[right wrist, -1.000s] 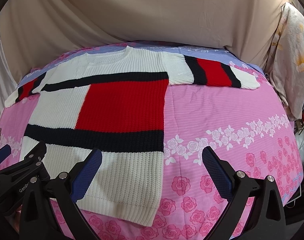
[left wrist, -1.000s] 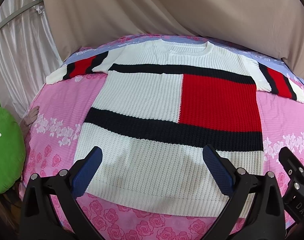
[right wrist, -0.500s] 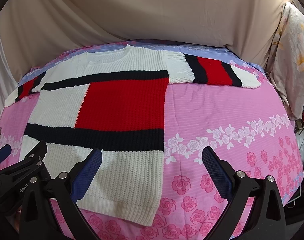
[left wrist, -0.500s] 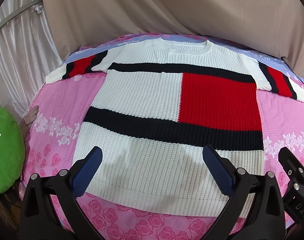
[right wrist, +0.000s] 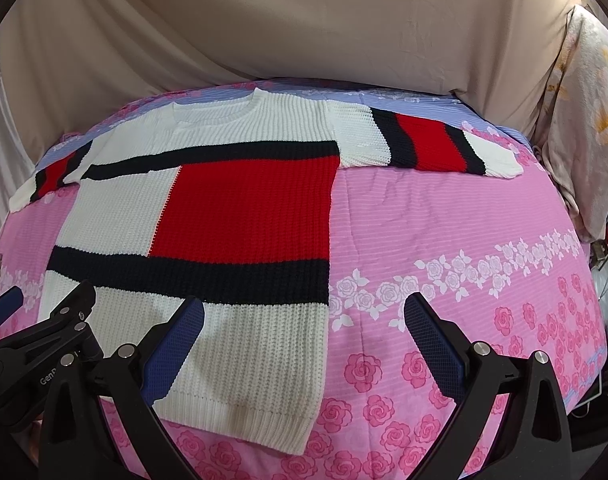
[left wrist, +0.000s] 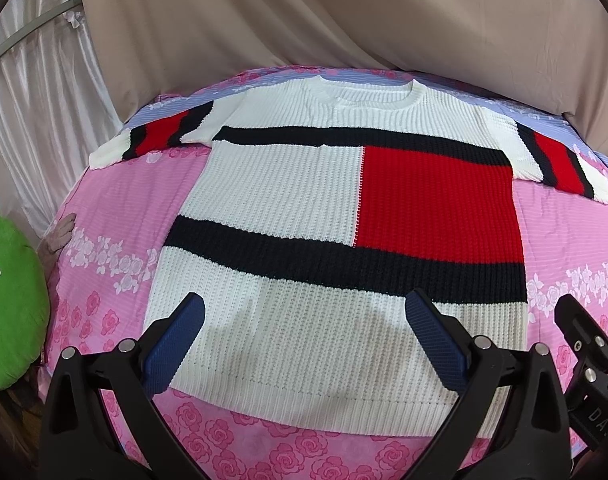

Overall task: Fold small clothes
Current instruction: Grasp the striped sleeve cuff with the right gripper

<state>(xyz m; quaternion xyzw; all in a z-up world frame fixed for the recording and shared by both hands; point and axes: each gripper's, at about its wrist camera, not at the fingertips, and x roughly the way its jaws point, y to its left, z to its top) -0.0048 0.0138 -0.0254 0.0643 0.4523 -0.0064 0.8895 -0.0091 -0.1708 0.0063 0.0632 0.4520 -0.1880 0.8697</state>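
Lying flat on the pink bed cover (left wrist: 116, 216) is a knit sweater (left wrist: 288, 184), front side up, with both sleeves spread out to the sides. The sweater is white with dark stripes and a big red square on its right half. Its neck hole points to the far side, and its bottom edge is on the near side.

The left claw (left wrist: 304, 332) hangs over the bottom part of the sweater. Its two blue fingers (left wrist: 176, 344) are spread wide and hold nothing. The right claw (right wrist: 304, 332) hangs over the sweater's near right corner. It is wide open too and holds nothing. One of its fingers sits over the white knit and the other over the pink cover with roses.

A green pillow (left wrist: 8, 304) sits at the left edge of the bed. A tan cloth (right wrist: 304, 20) hangs behind the bed.
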